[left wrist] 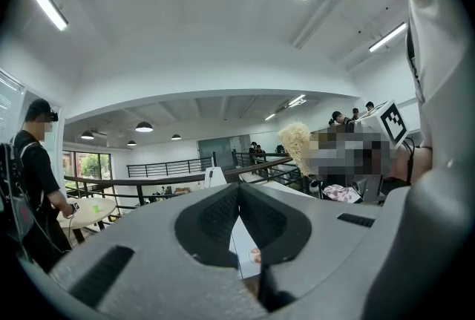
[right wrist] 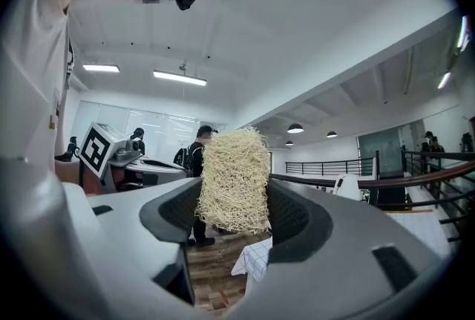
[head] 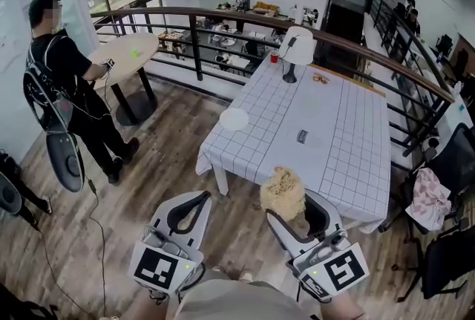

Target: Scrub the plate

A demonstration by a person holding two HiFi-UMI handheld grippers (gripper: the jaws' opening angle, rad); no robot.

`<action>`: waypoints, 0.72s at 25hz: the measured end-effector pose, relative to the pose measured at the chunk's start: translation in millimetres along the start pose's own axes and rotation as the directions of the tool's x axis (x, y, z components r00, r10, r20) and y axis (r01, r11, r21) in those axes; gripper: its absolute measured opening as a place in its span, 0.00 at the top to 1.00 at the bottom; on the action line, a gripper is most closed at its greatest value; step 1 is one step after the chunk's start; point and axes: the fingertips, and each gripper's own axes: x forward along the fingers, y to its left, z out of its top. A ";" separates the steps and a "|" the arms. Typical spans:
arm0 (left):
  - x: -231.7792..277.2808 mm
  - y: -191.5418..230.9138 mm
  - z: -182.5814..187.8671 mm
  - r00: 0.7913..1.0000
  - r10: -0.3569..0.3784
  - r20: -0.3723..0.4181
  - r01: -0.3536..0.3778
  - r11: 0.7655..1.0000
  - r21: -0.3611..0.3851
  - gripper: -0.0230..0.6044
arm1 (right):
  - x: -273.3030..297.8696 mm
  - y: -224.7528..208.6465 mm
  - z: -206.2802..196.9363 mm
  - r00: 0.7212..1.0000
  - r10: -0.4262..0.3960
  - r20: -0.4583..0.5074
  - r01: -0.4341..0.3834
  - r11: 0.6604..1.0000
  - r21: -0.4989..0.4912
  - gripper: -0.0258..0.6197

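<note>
A white plate lies near the front left corner of the checked-cloth table. Both grippers hang low in front of the table, short of its near edge. My right gripper is shut on a straw-coloured fibrous scrubber. In the right gripper view the scrubber stands upright between the two jaws and rises above them. My left gripper is shut with nothing in it. In the left gripper view its jaws meet, and the scrubber shows to the right.
On the table stand a white lamp, a red cup and a small dark item. A person with a backpack rig stands at the left by a round table. Chairs crowd the table's right side; a railing runs behind.
</note>
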 end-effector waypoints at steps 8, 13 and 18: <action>5.2 -7.0 -1.4 1.000 0.025 0.009 -0.026 0.999 0.044 0.94 | -5.5 -8.6 -4.1 0.999 0.026 0.018 -0.027 1.000 0.014 0.55; 9.2 1.3 -4.4 0.999 0.047 0.006 -0.047 0.998 0.040 0.94 | 3.7 -9.9 -6.3 0.997 0.065 0.039 -0.066 0.997 0.039 0.55; 24.4 13.5 -14.5 0.999 0.038 0.004 -0.039 0.999 0.025 0.94 | 22.0 -16.2 -13.2 0.997 0.068 0.027 -0.069 0.997 0.018 0.55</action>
